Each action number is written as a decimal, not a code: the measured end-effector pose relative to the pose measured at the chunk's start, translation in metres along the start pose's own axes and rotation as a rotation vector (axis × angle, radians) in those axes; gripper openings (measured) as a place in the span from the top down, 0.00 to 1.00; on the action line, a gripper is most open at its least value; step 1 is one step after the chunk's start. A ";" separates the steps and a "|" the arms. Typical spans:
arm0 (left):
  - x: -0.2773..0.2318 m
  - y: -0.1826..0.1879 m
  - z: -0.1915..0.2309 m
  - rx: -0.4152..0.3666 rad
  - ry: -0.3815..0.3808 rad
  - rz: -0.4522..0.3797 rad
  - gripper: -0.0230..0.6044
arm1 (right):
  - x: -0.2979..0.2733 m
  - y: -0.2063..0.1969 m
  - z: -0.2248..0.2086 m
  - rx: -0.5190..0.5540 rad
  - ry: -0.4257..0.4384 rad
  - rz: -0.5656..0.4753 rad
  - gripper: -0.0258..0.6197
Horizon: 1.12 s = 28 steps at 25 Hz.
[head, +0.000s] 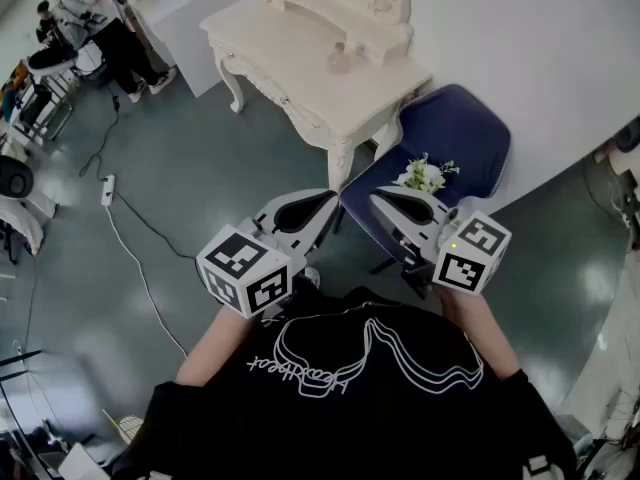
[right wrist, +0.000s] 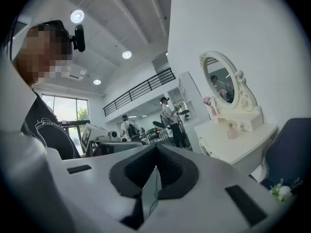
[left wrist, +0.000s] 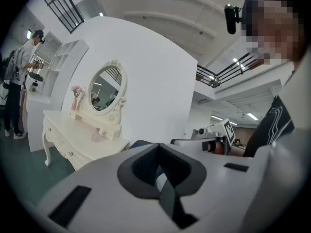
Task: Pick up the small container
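1. Resting on the dressing table (head: 285, 38), the small container (head: 340, 58) is seen well ahead of both grippers.
2. Left gripper (head: 318, 206) and right gripper (head: 398, 204) are closed on nothing; the left is judged slightly nearer.

Your right gripper (right wrist: 154, 152) has its jaws closed, nothing between them. Beyond stands a white table (right wrist: 243, 147); a pink bottle (right wrist: 232, 131) sits near its back edge, below the mirror (right wrist: 221, 84). A blue chair (right wrist: 287, 152) and white flowers (right wrist: 281, 191) are beside the table.
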<state>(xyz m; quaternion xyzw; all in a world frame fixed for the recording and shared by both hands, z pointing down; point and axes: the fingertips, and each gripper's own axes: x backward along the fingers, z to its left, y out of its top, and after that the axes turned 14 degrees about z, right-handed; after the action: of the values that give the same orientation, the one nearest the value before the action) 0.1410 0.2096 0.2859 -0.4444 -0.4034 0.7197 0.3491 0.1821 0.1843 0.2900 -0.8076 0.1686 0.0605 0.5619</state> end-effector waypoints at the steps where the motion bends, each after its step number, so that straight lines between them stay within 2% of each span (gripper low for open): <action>1: 0.000 0.001 0.001 0.000 -0.001 0.001 0.95 | -0.001 0.001 0.000 -0.001 -0.001 0.001 0.95; 10: -0.005 0.003 0.015 0.013 -0.009 0.017 0.95 | -0.010 0.004 -0.012 -0.051 0.001 0.002 0.95; 18: -0.026 0.014 0.104 0.048 -0.024 0.048 0.95 | -0.076 0.027 -0.066 -0.098 -0.008 0.008 0.95; 28: -0.025 0.044 0.192 0.040 -0.051 0.069 0.95 | -0.141 0.066 -0.109 -0.131 -0.062 -0.011 0.95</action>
<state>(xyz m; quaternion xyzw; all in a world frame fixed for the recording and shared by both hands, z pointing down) -0.0335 0.1172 0.3099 -0.4326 -0.3823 0.7502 0.3224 0.0176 0.0915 0.3111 -0.8411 0.1425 0.0934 0.5133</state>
